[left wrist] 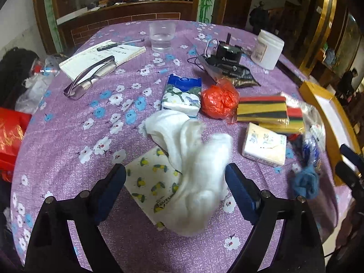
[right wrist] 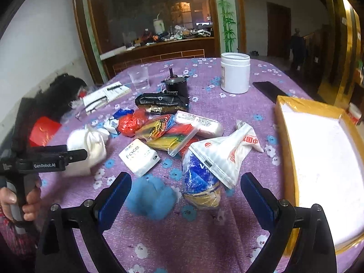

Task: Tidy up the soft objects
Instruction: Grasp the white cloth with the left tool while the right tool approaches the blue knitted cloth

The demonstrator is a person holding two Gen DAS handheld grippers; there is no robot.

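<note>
My left gripper [left wrist: 175, 191] stands open over a crumpled white cloth [left wrist: 195, 173], which lies between its fingers without being pressed and partly covers a lemon-print tissue pack [left wrist: 150, 182]. My right gripper [right wrist: 185, 195] is open above a fluffy blue cloth [right wrist: 151, 196] and a blue-and-white plastic bag [right wrist: 204, 182]; neither pad touches them. Between both lie a white tissue pack [right wrist: 139, 157], a floral tissue pack [left wrist: 182, 94], a crumpled red bag [left wrist: 219, 101] and striped sponges [left wrist: 264, 109]. The left gripper [right wrist: 75, 154] shows in the right wrist view beside the white cloth [right wrist: 88, 145].
An open yellow box [right wrist: 286, 150] with a white inside stands at the right table edge. Farther back are a white jar [right wrist: 235, 72], a glass of water [left wrist: 162, 36], a notebook with pen and glasses [left wrist: 100, 61], a black motor [left wrist: 227, 54] and a dark phone [right wrist: 267, 91].
</note>
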